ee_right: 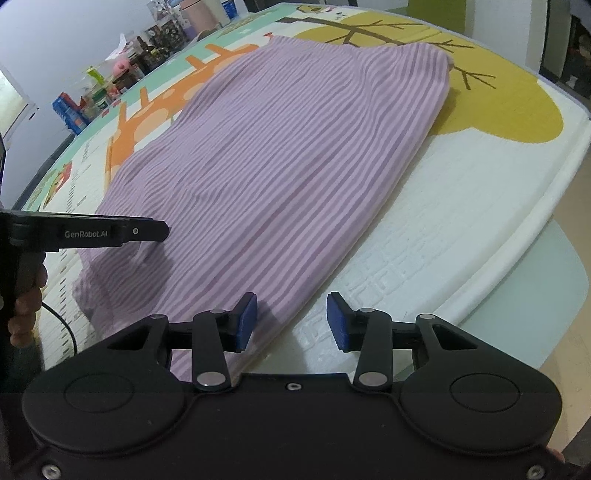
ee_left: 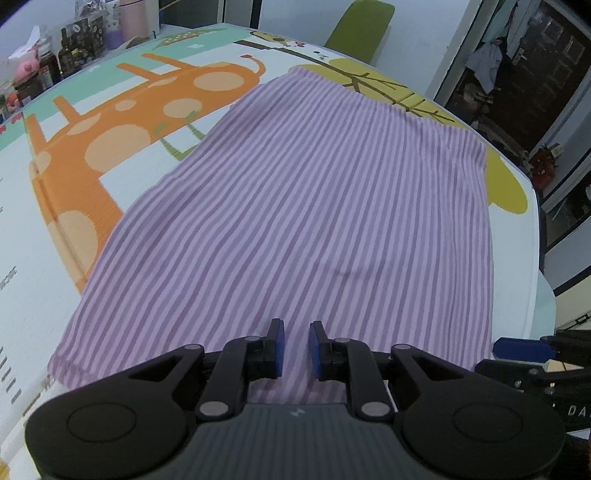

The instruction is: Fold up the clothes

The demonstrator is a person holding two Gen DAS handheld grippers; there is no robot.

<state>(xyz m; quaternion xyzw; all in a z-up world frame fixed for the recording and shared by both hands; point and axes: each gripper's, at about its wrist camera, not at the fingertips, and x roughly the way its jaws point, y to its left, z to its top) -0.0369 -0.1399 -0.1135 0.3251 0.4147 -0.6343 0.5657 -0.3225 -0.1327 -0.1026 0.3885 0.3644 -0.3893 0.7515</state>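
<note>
garment: purple striped cloth [ee_right: 288,162] lies spread flat on my surface [ee_right: 480,177], near corner bunched at left.
my right fingers [ee_right: 291,321]: parted, straddling the cloth's near edge, not pinching it.
my left gripper [ee_right: 147,230]: seen side-on over the bunched corner.
far edge: bottles and boxes [ee_right: 140,70].

This looks like a room in a home. The worktop [ee_left: 532,236] has a soft play mat [ee_left: 110,155] on it with a big orange spotted animal and a yellow tree, like a mat for kids. At the far edge stand little bottles and boxes [ee_left: 70,48] and a pink piggy toy [ee_left: 27,68], a green chair [ee_left: 360,27] waits behind, and clothes hang by a dark doorway [ee_left: 517,66].
</note>
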